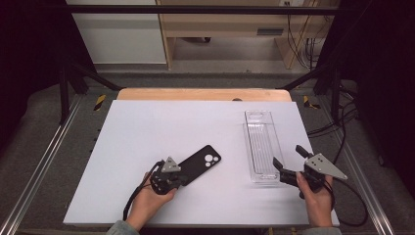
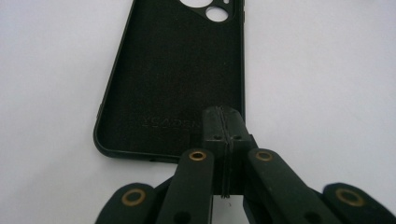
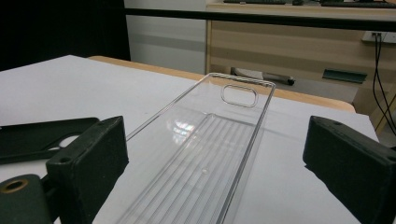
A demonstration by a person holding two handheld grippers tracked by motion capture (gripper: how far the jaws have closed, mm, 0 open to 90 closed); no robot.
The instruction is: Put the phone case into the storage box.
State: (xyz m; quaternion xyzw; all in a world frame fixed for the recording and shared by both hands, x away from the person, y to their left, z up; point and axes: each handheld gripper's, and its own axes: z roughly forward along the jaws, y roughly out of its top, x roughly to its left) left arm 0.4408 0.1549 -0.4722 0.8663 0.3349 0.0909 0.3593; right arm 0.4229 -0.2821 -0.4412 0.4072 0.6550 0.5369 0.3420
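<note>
Black phone case [image 1: 200, 165] lies near-centre on the white counter [image 1: 147, 132], its near edge pinched by the clenched left tool [image 2: 224, 122]. Right of it the right tool [image 1: 289, 163] gapes, released, at the near end of a clear plastic case [image 1: 262, 144]; nothing stands between.

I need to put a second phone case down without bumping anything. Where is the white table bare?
The table's whole far-left part, beyond the black phone case, is bare, as is the strip between that case and the clear tray. The near edge is crowded: left gripper at the case's end, right gripper by the tray.
</note>
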